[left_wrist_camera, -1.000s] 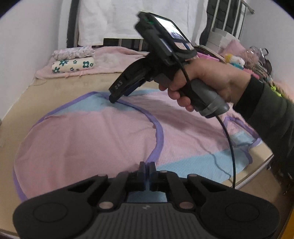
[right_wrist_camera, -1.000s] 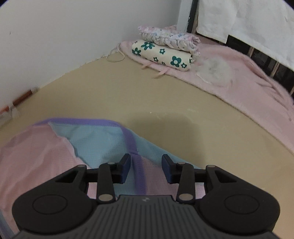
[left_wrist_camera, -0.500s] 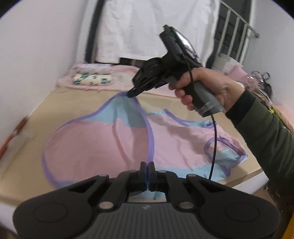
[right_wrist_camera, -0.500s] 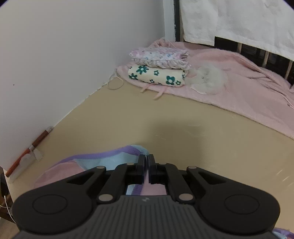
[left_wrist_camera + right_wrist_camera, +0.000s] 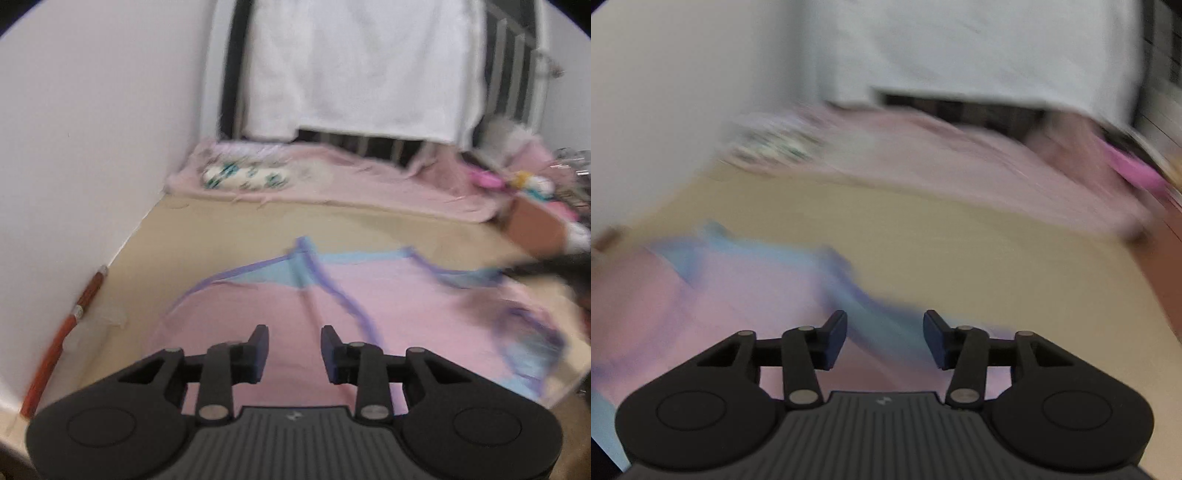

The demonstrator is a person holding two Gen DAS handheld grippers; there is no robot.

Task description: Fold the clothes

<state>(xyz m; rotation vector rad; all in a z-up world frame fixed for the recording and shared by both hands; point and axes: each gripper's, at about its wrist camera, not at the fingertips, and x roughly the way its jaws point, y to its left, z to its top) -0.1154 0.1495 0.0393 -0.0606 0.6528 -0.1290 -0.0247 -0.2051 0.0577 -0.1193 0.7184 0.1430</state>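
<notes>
A pink and light-blue garment with purple trim (image 5: pixel 280 306) lies spread on the tan bed surface (image 5: pixel 229 229), one half folded over the other. My left gripper (image 5: pixel 294 350) hovers over its near pink part, jaws opening, nothing between them. In the blurred right wrist view my right gripper (image 5: pixel 884 338) is above the garment's blue-edged far side (image 5: pixel 871 314), jaws opening and empty. A dark blur at the right edge of the left wrist view (image 5: pixel 554 266) is the right gripper.
A pink blanket (image 5: pixel 351 177) with a folded floral stack (image 5: pixel 243 177) lies at the back by the white wall (image 5: pixel 74 147). A white sheet (image 5: pixel 362 66) hangs on the headboard. A brown box (image 5: pixel 535 225) and clutter sit at the right. An orange stick (image 5: pixel 66 332) lies beside the wall.
Both grippers were shut on the garment's edge half a second ago and have let go and opened. The right gripper has swung quickly to the right; the left has pulled back.
</notes>
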